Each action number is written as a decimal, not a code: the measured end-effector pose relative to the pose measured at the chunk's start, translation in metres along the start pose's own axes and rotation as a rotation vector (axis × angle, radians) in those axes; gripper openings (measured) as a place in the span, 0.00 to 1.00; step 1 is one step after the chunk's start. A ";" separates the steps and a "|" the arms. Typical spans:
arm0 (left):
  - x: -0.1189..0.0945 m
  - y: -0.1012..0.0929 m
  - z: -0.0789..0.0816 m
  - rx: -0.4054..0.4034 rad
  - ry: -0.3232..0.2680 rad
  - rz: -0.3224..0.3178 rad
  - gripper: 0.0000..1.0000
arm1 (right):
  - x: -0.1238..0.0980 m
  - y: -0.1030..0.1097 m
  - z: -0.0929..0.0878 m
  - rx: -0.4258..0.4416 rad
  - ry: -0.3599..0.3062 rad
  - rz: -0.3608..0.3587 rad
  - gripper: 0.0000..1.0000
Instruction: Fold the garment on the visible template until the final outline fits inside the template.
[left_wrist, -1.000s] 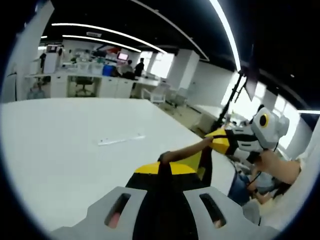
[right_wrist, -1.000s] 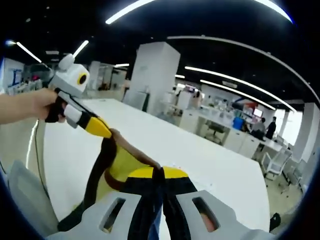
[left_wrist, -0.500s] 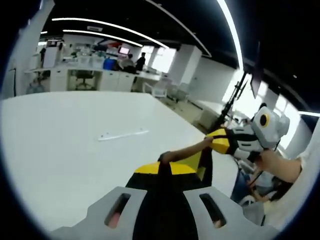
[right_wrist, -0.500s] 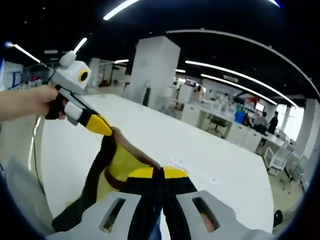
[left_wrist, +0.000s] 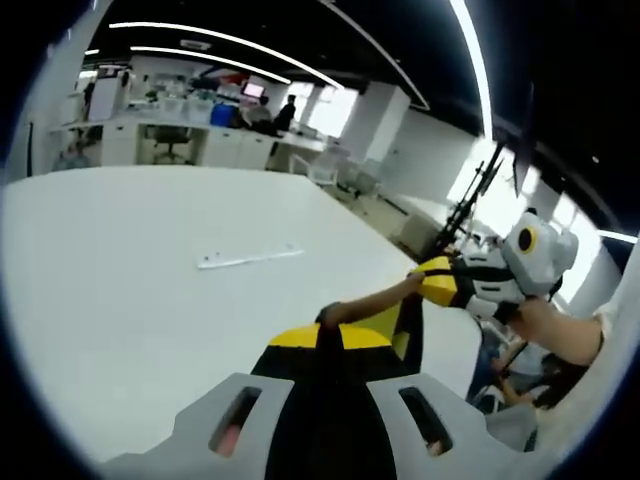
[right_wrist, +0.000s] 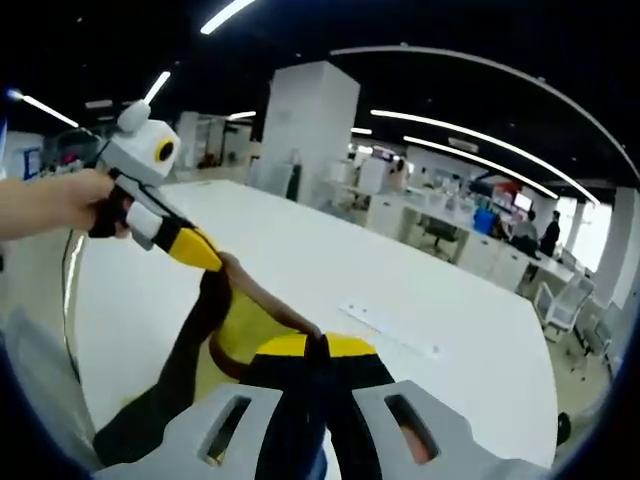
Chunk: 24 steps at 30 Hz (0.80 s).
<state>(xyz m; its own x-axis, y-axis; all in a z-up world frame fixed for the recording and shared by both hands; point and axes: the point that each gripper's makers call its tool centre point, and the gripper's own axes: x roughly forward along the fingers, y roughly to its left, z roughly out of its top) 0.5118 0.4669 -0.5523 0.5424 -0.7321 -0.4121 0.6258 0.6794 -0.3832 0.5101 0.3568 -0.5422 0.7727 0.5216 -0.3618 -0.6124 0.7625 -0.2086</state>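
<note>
A yellow garment with brown and black trim (left_wrist: 385, 318) hangs stretched between the two grippers, lifted above the white table (left_wrist: 120, 300). My left gripper (left_wrist: 322, 322) is shut on one corner of the garment's edge. The right gripper (left_wrist: 425, 282) enters the left gripper view from the right, shut on the other corner, held by a hand (left_wrist: 555, 335). In the right gripper view my right gripper (right_wrist: 318, 343) pinches the garment (right_wrist: 240, 325), and the left gripper (right_wrist: 215, 262) holds its far corner, with a hand (right_wrist: 50, 200) behind. A strip of template tape (left_wrist: 250, 258) lies on the table (right_wrist: 390, 328).
The white table (right_wrist: 480, 350) stretches far ahead in both views. Desks, chairs and people (left_wrist: 250, 115) stand in the office behind it. A white pillar (right_wrist: 305, 130) rises beyond the table's far side. A dark stand (left_wrist: 465, 195) is at the right.
Both views have tilted down slightly, so more of the table shows. The garment stays stretched between the two shut grippers.
</note>
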 end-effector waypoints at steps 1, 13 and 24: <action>0.001 0.002 0.000 -0.001 0.001 0.002 0.01 | 0.002 -0.001 -0.001 0.000 0.002 0.001 0.04; 0.016 0.014 -0.005 -0.019 0.013 0.008 0.01 | 0.019 -0.011 -0.010 -0.001 0.018 0.006 0.04; 0.028 0.025 -0.009 -0.030 0.026 0.010 0.01 | 0.034 -0.017 -0.022 0.009 0.036 0.011 0.04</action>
<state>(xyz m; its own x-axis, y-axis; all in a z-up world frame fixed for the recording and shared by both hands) 0.5376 0.4641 -0.5813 0.5333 -0.7240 -0.4375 0.6029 0.6881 -0.4037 0.5431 0.3534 -0.5712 0.7591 0.5164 -0.3963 -0.6194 0.7602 -0.1961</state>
